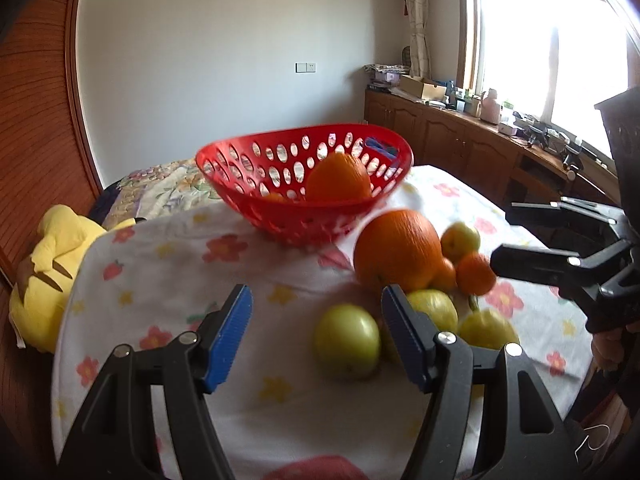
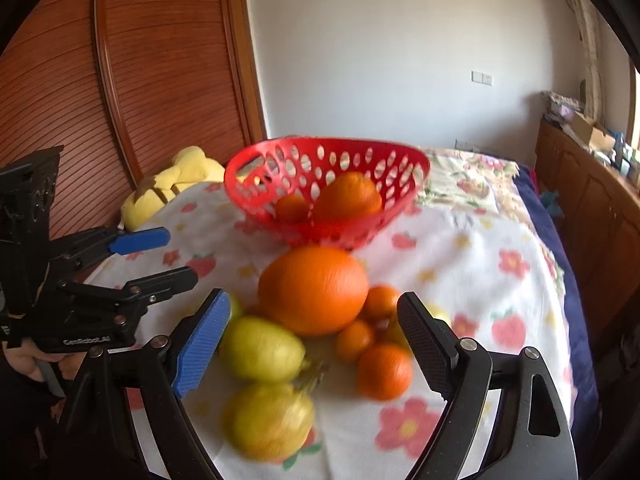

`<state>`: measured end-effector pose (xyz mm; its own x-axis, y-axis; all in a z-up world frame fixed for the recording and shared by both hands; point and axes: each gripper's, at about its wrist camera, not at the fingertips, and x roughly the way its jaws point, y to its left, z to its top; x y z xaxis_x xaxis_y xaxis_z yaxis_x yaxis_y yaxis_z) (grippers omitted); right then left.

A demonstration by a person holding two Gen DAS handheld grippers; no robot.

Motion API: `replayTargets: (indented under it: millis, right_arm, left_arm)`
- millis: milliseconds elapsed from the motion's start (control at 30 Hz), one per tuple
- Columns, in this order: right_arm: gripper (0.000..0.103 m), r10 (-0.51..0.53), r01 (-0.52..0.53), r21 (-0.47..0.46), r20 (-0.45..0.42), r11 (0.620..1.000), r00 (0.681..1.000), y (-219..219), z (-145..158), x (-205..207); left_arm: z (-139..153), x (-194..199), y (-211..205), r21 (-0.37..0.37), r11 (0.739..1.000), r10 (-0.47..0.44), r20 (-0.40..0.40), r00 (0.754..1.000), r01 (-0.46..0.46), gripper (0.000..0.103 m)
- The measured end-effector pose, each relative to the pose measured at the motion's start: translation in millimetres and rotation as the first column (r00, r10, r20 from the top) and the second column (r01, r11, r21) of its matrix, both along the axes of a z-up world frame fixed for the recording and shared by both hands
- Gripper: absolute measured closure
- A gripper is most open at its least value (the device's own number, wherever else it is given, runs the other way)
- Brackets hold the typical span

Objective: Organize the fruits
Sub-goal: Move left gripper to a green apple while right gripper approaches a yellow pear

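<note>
A red perforated basket (image 1: 280,168) (image 2: 400,196) stands at the far side of the flowered cloth and holds a large orange (image 1: 338,180) (image 2: 348,196) and a small one (image 2: 292,208). In front of it lies a pile: a big orange (image 1: 396,252) (image 2: 314,290), several small oranges (image 1: 476,272) (image 2: 384,370) and yellow-green fruits (image 1: 346,342) (image 2: 260,348). My left gripper (image 1: 316,312) (image 2: 156,256) is open and empty, just above a yellow-green fruit. My right gripper (image 2: 316,320) (image 1: 504,236) is open and empty above the pile.
The flowered cloth (image 1: 168,280) covers a small table with its edges near on the left and right. A yellow plush toy (image 1: 48,264) (image 2: 172,184) lies left of it. A bed (image 2: 480,176) lies behind, wooden cabinets (image 1: 448,132) stand at the right.
</note>
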<state>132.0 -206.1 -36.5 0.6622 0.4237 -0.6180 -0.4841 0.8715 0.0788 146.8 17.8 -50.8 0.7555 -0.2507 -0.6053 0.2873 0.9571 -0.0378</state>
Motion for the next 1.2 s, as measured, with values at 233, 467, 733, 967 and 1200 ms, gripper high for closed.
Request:
replayTargets:
  millis: [233,467,733,967,1200]
  right_arm:
    - [0.016,-0.032,0.034,0.040,-0.043,0.999,0.999,-3.7,-25.7,-19.9]
    - [0.017,-0.029,0.031,0.050,-0.055,0.998,0.998,-2.8,-38.0,-29.1]
    - [0.017,-0.028,0.030,0.028,-0.079,0.999,0.997,1.9,-56.9,-36.8]
    - [0.017,-0.024,0.025,0.003,-0.089,1.000,0.996,8.5,-67.2,-34.7]
    - [0.032,0.014,-0.013,0.006,-0.099,1.000,0.995,8.9,-71.2,-35.9]
  left_arm:
    - [-19.4,-16.9,-3.9,0.009,1.000,-0.006,0.004,1.000,0.006,0.035]
    - [-29.1,-19.5,-2.9,0.007,1.000,-0.008,-0.004,1.000,0.008,0.035]
    - [-29.7,-21.0,-2.7,0.002,1.000,0.000,-0.003,1.000,0.000,0.035]
    - [-30.5,-19.6,0.4,-0.004,1.000,0.010,-0.010,1.000,-0.010,0.035]
    - [-31.7,-19.0,-2.4,0.008,1.000,0.009,-0.014,1.000,-0.009,0.035]
